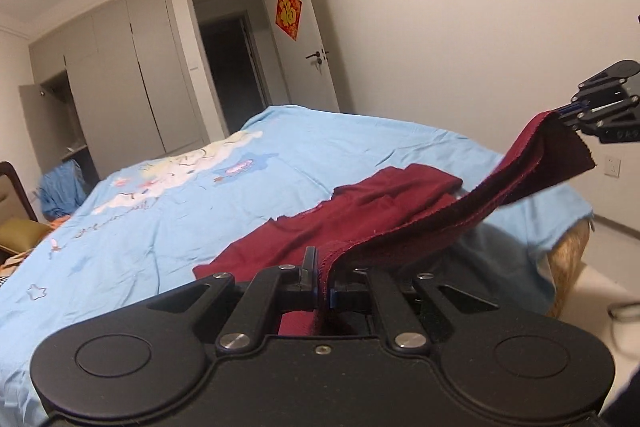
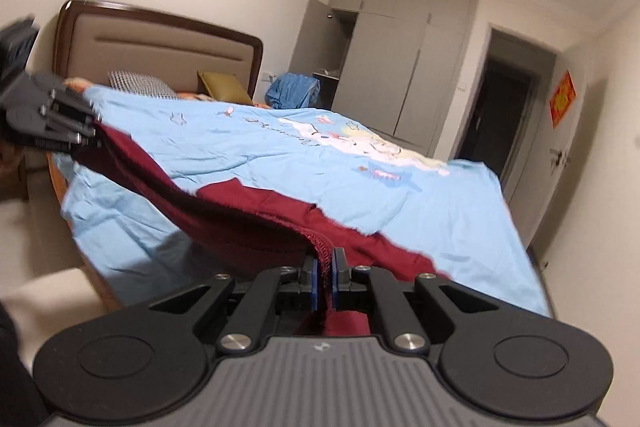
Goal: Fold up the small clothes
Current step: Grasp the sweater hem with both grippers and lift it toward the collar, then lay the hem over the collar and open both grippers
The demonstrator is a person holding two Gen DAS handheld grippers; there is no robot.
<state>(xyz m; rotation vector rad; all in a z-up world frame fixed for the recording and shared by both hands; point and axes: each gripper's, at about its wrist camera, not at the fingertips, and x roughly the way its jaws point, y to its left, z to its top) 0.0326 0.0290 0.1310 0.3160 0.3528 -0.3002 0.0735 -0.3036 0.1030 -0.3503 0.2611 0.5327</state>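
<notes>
While clamping one hem corner of the maroon garment (image 1: 400, 223), left gripper (image 1: 325, 289); right gripper (image 2: 327, 281) pinching the opposite corner likewise. Stretching the edge taut just above the blue-sheeted bed (image 1: 160, 211), remaining cloth lying rumpled on the bed. Risking a crooked, bunched fold if either pinch slips or tension sags.

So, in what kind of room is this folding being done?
Almost certainly a home bedroom: a bed with a padded headboard and pillows, and a built-in wardrobe along the wall. Both grippers hold a dark red garment over the blue cartoon bedsheet.
</notes>
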